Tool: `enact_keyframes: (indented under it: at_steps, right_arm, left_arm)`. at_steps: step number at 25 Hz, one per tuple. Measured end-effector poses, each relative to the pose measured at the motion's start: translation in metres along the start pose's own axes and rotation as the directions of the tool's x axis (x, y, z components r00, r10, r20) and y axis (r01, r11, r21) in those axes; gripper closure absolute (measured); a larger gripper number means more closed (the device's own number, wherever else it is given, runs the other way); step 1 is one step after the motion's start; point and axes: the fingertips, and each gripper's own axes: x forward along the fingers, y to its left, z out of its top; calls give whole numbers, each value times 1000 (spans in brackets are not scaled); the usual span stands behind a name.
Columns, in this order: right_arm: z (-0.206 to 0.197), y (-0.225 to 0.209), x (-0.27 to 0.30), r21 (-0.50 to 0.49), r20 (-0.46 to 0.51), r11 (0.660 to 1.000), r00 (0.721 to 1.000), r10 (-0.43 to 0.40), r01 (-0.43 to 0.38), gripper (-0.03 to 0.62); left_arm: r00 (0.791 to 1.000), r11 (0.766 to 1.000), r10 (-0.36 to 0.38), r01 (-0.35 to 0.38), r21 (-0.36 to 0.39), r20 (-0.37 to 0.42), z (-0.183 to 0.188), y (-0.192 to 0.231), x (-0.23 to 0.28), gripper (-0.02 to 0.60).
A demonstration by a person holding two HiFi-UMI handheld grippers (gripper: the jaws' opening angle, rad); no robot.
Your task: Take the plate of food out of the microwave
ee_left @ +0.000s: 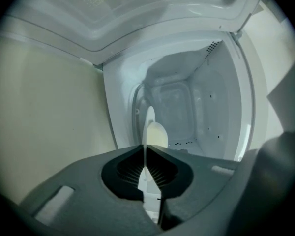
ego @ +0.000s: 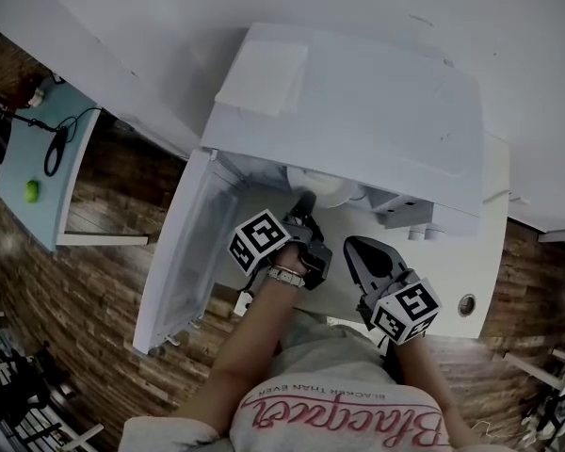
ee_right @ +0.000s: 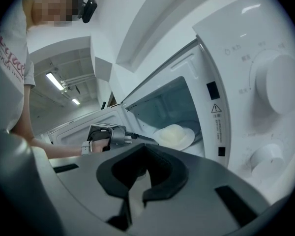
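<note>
A white microwave (ego: 358, 111) stands with its door (ego: 184, 252) swung wide to the left. Inside lies a white plate (ee_right: 174, 136) with a pale mound of food (ee_left: 158, 134). My left gripper (ego: 301, 205) reaches into the mouth of the oven. In the left gripper view the plate's rim (ee_left: 150, 117) shows edge-on, and the left gripper (ee_left: 145, 149) is shut on it. My right gripper (ego: 363, 250) hangs just outside the oven, right of the left one, jaws together and nothing in them. Seen in its own view, the right gripper (ee_right: 145, 147) points at the oven's front.
The control panel with two round knobs (ee_right: 280, 82) is at the oven's right. The oven sits on a white counter (ego: 471, 252). The open door juts out over the wooden floor (ego: 104, 290). A light-blue table (ego: 38, 149) with a green ball (ego: 31, 190) stands far left.
</note>
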Motion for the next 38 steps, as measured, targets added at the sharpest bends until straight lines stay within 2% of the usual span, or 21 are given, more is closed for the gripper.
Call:
enact_keyframes:
  at_steps: [6,17,38]
  right_arm:
    - [1,3,-3,-18,1,1000,1000,-2,2,580]
    - [1,11,-23,-23,27,1000,999,-19,19,580]
    - [-9,62,-84,-47,107,999,994,-12,17,583]
  left_arm:
    - [998,998,-52,52,-20,19,-2,0,-2,563]
    - [995,995,-98,99,-12,36,-16,-2,-20,563]
    - [981,983,-181,182,-5,66,-64,-16,-98,563]
